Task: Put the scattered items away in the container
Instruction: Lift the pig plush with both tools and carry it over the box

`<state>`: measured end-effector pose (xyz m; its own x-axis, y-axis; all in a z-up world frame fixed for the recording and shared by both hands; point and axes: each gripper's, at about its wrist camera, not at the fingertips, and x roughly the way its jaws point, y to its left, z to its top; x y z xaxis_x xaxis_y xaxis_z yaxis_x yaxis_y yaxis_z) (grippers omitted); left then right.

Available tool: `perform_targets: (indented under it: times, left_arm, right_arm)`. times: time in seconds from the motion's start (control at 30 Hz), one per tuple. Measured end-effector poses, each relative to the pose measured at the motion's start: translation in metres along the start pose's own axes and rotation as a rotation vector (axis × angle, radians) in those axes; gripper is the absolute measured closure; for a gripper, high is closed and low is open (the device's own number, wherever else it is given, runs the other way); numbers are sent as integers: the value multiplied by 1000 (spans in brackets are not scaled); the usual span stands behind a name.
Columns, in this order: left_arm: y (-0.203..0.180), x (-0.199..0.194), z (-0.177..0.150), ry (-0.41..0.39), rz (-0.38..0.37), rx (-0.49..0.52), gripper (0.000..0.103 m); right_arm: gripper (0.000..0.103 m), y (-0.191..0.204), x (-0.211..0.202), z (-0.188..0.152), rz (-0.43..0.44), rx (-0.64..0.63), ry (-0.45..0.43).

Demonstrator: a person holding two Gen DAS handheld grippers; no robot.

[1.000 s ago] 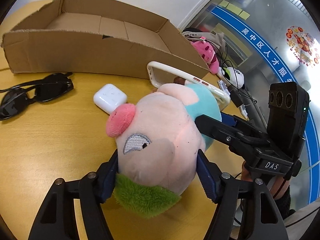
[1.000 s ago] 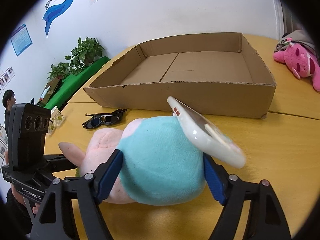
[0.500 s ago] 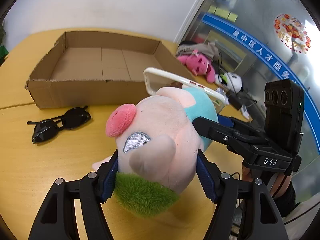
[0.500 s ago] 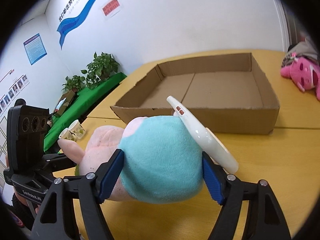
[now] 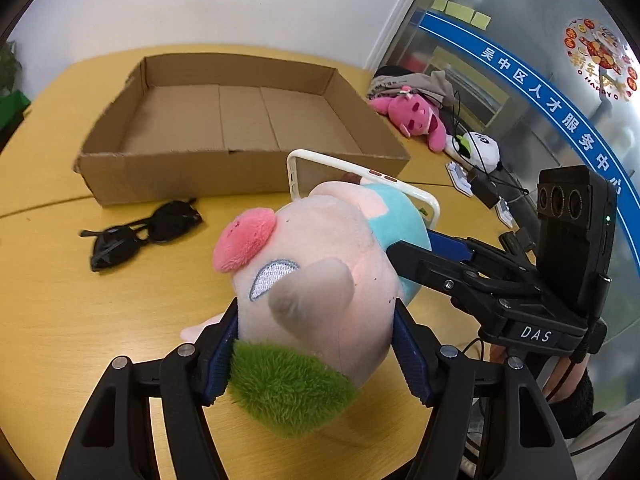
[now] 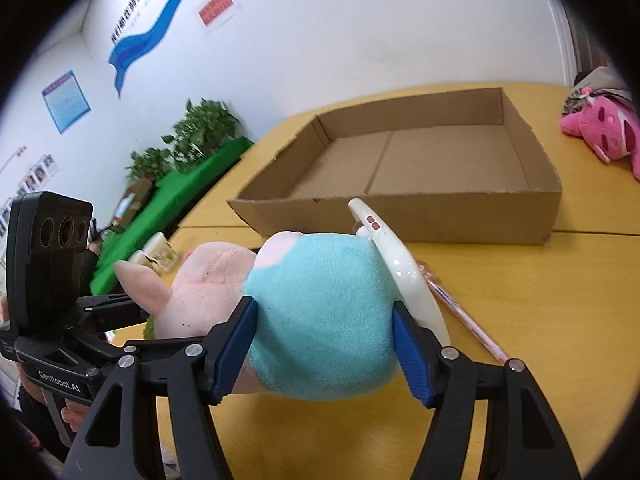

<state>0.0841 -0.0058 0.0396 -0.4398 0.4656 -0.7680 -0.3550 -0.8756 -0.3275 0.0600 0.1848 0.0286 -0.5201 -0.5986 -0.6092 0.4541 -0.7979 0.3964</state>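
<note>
A: Step? 
B: Carry. Left tongs [image 5: 316, 356] clamp the plush pig [image 5: 312, 292] by the head, right tongs [image 6: 324, 340] clamp its teal body; a white phone case [image 6: 404, 276] rides on top, pig looks clear of the table [image 5: 60, 312]. 
A: Next? 
B: Both move forward together, past the sunglasses [image 5: 144, 234] ahead-left, over the cardboard box [image 5: 240, 176] wall, then release. Case may slip.

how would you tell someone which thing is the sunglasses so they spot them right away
Find the big open cardboard box on the yellow table. Just in front of its near wall, toward its left corner, lie the sunglasses, folded flat on the wood. They are the only black, dark-lensed item there, unlike the pastel plush pig.
</note>
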Motion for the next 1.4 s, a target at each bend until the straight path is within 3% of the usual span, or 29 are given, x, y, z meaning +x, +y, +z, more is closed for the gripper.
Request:
perform_targets:
  times: [0.3,0.53,0.67,0.77,0.87,0.97,1.07,1.4]
  left_arm:
    - [-12,-27,23,-54,6,49,30]
    - [-15,10,42,63,8,67,30]
    - [-20,18,44,125,88,85,31]
    - [-22,13,44,110,170,163,31]
    - [10,37,43,197,134,68,33]
    - [13,25,37,147,115,72,33]
    - [15,13,43,91,72,61,33]
    - [0,-19,101,-103,27,141,33]
  right_arm:
    - [39,15,-22,23,17,-16,-65]
    - [39,-19,-11,27,17,106,-14]
    - [40,-39,13,17,60,246,66]
    - [40,-29,19,17,89,228,40]
    - [43,-37,49,10,112,294,99]
    - [44,-23,48,11,67,232,89]
    - [44,-17,36,23,76,197,51]
    - [46,1,-3,85,-24,26,-93]
